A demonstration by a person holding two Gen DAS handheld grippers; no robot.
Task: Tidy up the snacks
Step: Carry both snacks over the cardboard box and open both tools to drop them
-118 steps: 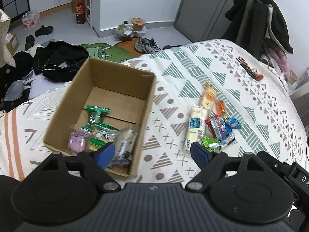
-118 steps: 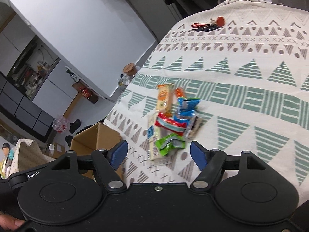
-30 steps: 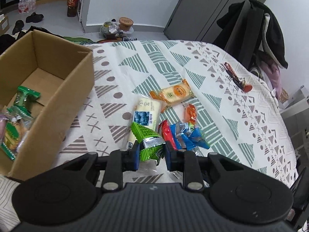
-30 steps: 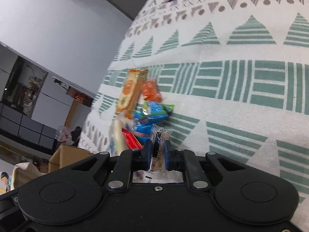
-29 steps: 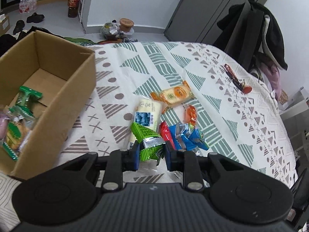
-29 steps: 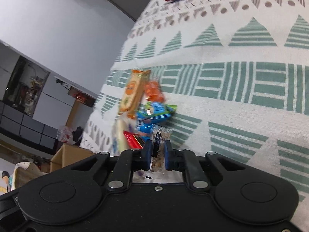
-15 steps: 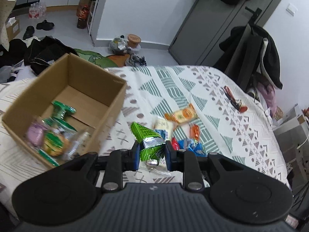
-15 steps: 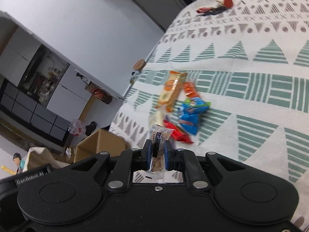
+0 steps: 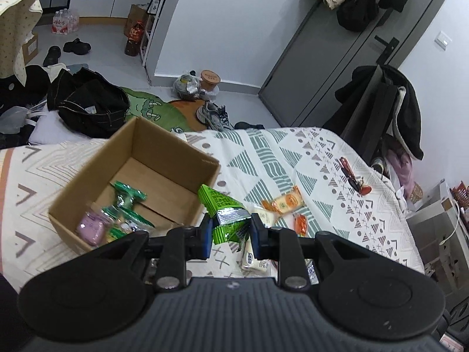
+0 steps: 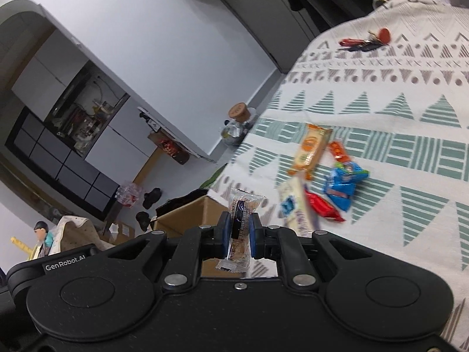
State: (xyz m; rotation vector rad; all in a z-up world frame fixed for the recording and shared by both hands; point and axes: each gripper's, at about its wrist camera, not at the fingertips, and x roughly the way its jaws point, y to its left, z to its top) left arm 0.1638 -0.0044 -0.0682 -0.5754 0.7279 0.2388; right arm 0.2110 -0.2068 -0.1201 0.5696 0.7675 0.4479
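My left gripper (image 9: pixel 230 233) is shut on a green snack packet (image 9: pixel 224 208), held in the air just right of the open cardboard box (image 9: pixel 88 173). Several green and purple snacks (image 9: pixel 117 217) lie in the box. My right gripper (image 10: pixel 237 233) is shut on a clear-wrapped brown snack bar (image 10: pixel 241 220), raised above the bed. More snacks stay on the patterned bedspread: an orange packet (image 10: pixel 310 148), a blue packet (image 10: pixel 344 183), a red one (image 10: pixel 321 206) and a pale long one (image 10: pixel 291 202). The box's corner (image 10: pixel 187 214) shows behind my right fingers.
Red-handled keys (image 9: pixel 353 176) lie far right on the bedspread (image 9: pixel 322 161). Beyond the bed's far edge the floor holds a black bag (image 9: pixel 88 102), shoes (image 9: pixel 214 114) and a jar (image 9: pixel 209 79). A coat-draped chair (image 9: pixel 387 108) stands right of the bed.
Both grippers have risen from the snack pile, each carrying its snack. The left one has drawn back and up, bringing the box further into view.
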